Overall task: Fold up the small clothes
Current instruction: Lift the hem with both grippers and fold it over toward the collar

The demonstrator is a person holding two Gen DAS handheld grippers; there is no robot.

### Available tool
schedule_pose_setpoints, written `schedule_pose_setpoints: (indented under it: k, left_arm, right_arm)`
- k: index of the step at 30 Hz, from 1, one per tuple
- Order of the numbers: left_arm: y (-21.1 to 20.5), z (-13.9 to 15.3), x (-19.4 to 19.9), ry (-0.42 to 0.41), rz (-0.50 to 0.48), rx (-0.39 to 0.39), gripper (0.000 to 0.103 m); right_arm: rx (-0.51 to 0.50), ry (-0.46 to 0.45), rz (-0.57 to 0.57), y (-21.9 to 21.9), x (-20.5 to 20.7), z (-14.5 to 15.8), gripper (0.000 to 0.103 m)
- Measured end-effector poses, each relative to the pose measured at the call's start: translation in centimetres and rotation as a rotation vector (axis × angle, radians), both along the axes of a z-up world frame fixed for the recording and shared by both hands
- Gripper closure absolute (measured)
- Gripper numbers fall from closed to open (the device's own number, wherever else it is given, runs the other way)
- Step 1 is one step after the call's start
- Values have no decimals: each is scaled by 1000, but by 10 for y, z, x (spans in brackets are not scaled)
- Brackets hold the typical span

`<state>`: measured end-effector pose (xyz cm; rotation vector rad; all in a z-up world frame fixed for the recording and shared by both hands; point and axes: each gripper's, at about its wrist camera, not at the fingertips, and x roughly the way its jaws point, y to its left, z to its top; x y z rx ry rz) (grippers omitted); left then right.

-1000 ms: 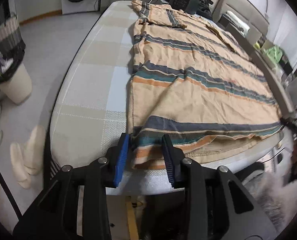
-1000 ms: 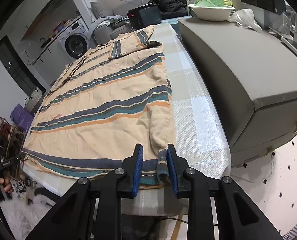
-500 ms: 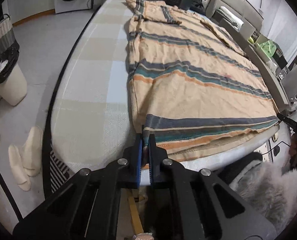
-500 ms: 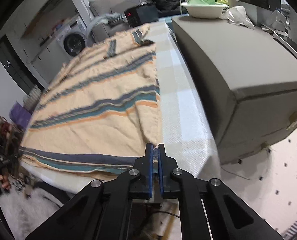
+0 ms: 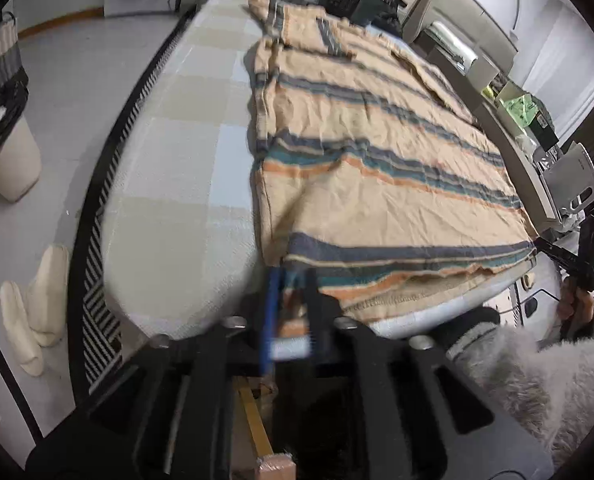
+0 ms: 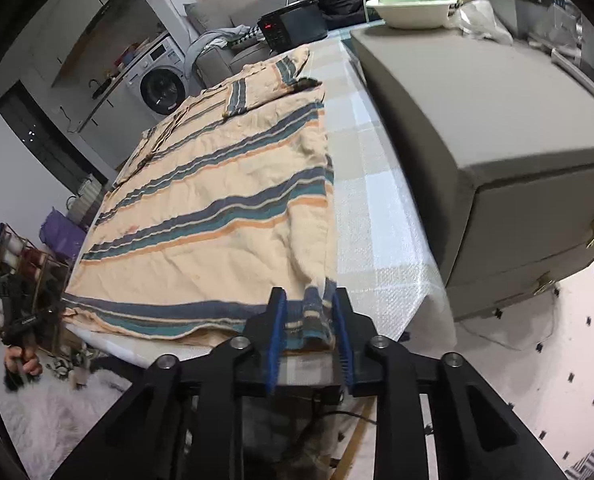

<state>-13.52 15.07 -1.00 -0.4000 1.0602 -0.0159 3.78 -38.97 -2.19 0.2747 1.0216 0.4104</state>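
My striped shirt [image 5: 377, 168] lies flat on the counter [image 5: 177, 184], hem overhanging the near edge. Left gripper [image 5: 291, 308] and right gripper [image 6: 309, 336] straddle its hem corners, jaws just reopened, spread, pinching nothing yet.

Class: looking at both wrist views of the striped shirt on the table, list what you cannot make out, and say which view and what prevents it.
1. Left wrist view: whether the left gripper pads press the striped shirt; motion blur smears them.
2. Right wrist view: the shirt hem corner between the right gripper fingers; the fingers partly cover it.
3. Both views: the shirt's underside, hidden against the table.
4. Right wrist view: the red display on the black appliance is too small.
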Motion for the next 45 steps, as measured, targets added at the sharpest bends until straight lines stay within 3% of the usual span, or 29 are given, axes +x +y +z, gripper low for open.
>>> schedule_pose_setpoints:
  k: [1, 5, 6, 7, 8, 11, 14, 21, 28, 37, 45]
  left_arm:
    - [-1, -2, 1, 20, -1, -7, 66]
    - [-11, -7, 3, 18, -7, 41, 64]
    - [-14, -7, 0, 13, -8, 55, 67]
    - [-17, -8, 0, 11, -17, 71, 86]
    - [-19, -9, 1, 17, -28, 77, 98]
    - [-20, -8, 0, -1, -30, 78, 100]
    - [-12, -3, -1, -40, 1, 30, 100]
    - [1, 29, -5, -203, 46, -83, 101]
    - [17, 64, 3, -318, 90, -116, 101]
    - [37, 109, 34, -428, 108, -107, 101]
    - [60, 132, 98, -462, 126, -108, 101]
  right_arm:
    - [-6, -2, 7, 2, 0, -1, 78]
    - [-32, -24, 26, 8, -4, -5, 78]
    - [-40, -32, 27, 9, -4, -6, 81]
    - [-50, -39, 30, 10, -5, -6, 85]
    - [-63, -45, 41, 13, -6, -6, 95]
    - [-45, -51, 49, 16, -7, -7, 96]
    - [51, -62, 44, 13, -5, -3, 97]
    - [308, -194, -43, -5, -1, 27, 97]
    - [444, -291, -155, -17, 8, 52, 97]
    - [475, -421, -248, -9, 39, 98, 97]
    - [488, -465, -331, 7, 80, 125, 97]
